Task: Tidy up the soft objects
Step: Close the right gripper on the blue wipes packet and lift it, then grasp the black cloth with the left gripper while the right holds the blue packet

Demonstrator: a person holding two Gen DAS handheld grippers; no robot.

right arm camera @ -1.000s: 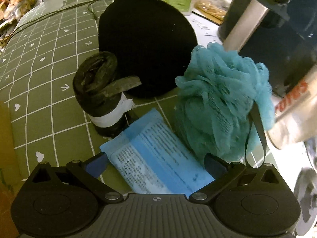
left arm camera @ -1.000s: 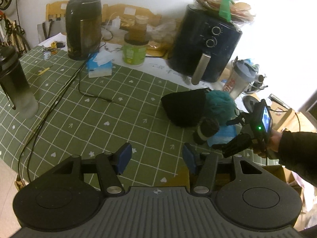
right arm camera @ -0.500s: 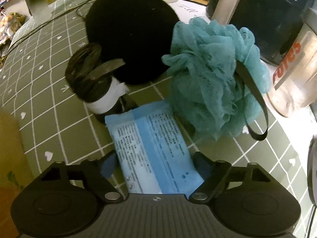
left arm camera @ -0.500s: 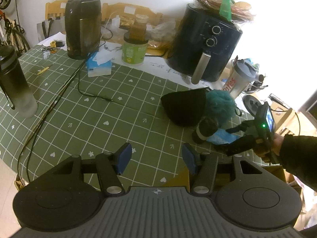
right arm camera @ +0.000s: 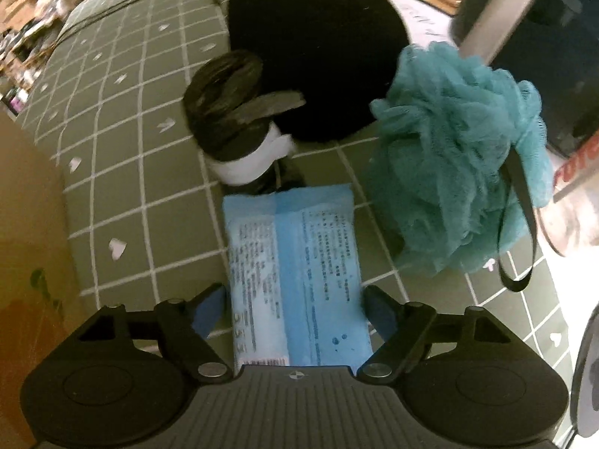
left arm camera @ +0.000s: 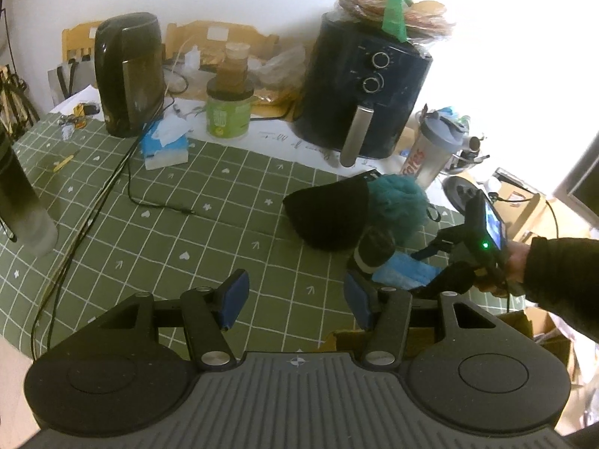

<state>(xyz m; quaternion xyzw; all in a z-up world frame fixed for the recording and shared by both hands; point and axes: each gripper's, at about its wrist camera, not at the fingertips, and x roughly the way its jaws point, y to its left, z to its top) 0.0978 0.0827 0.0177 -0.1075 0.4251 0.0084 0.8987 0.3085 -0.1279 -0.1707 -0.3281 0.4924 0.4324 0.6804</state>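
Blue plastic tissue pack (right arm camera: 295,273), soft, light, slippery: my right gripper (right arm camera: 295,308) straddles near end, unclosed; loofah (right arm camera: 460,172) at 2 o'clock. Left gripper (left arm camera: 292,297) spread, empty.

Green checked tablecloth (left arm camera: 157,224) bears blue packet (right arm camera: 295,273), black hat (right arm camera: 314,48).

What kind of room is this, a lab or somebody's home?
Most likely a home kitchen or dining table: an air fryer, an electric kettle and a shaker bottle stand on a green checked tablecloth.
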